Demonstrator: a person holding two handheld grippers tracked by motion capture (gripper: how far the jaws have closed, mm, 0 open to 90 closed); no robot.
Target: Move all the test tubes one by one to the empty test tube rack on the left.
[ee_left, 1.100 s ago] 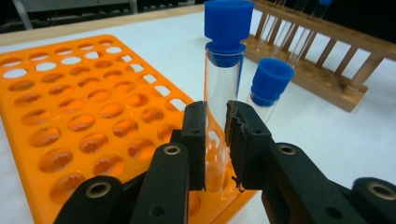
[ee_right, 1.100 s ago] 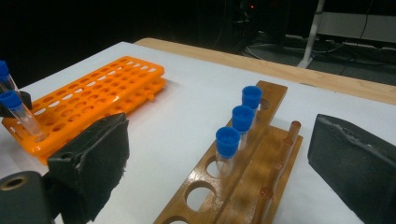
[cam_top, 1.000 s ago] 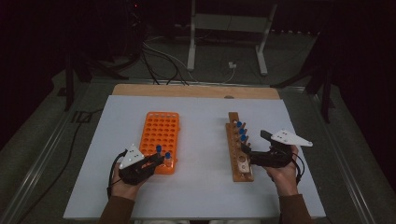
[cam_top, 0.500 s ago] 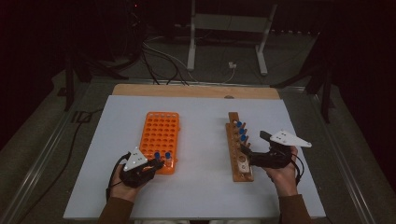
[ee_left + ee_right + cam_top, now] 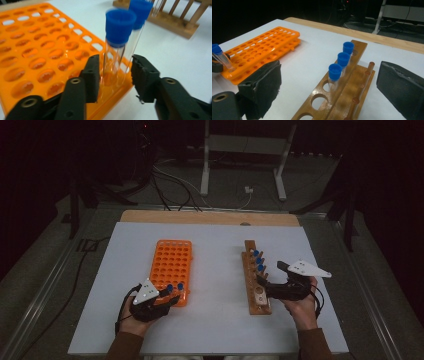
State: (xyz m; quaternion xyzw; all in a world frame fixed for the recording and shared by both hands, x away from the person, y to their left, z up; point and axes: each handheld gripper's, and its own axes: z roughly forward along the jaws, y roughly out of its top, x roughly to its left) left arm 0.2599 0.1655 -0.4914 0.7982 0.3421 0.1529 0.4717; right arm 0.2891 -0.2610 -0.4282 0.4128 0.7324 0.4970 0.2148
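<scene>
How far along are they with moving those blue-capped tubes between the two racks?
Done: two blue-capped tubes stand in the near corner of the orange rack. In hand: the left claw has just been opening, its jaws either side of the nearer tube without pressing it. Left: three tubes wait in the wooden rack, where the right claw sits open.

My left gripper point(image 5: 167, 296) at plastic rack's point(image 5: 171, 265) near corner w/ two tubes point(image 5: 117, 47); wooden rack point(image 5: 255, 280) right, by my right gripper point(image 5: 263, 287).
</scene>
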